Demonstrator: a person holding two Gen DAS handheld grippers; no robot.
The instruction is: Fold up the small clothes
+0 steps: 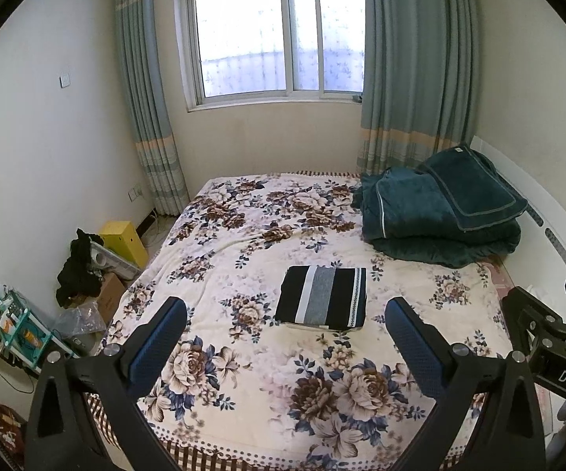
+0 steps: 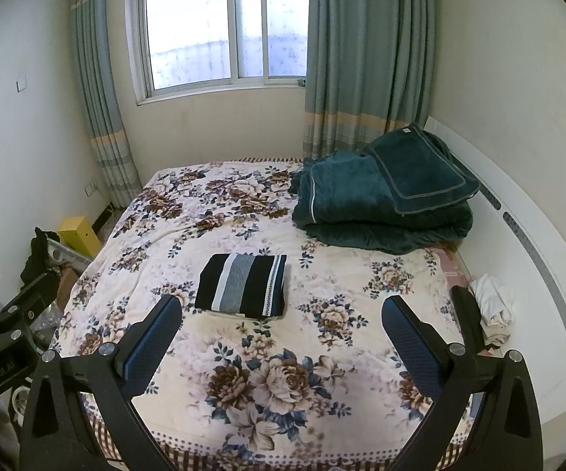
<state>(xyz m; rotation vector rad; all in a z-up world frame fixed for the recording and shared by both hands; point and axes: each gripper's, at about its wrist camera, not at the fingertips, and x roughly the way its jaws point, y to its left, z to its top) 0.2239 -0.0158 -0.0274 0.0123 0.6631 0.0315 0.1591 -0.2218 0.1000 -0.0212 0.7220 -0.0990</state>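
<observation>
A folded garment (image 1: 322,298) with black, white and grey stripes lies flat in the middle of the floral bedspread (image 1: 267,392); it also shows in the right wrist view (image 2: 243,285). My left gripper (image 1: 284,314) is open and empty, held above the near part of the bed, short of the garment. My right gripper (image 2: 281,312) is open and empty, beside the left one, also short of the garment. The right gripper's body shows at the right edge of the left wrist view (image 1: 549,325). More small clothes, white and dark (image 2: 486,310), lie at the bed's right edge.
A folded dark green quilt (image 2: 384,196) sits at the far right of the bed by the white headboard (image 2: 537,274). Left of the bed on the floor are a yellow box (image 1: 124,241), dark clothing (image 1: 79,271), cardboard boxes and a small rack. Window and curtains stand behind.
</observation>
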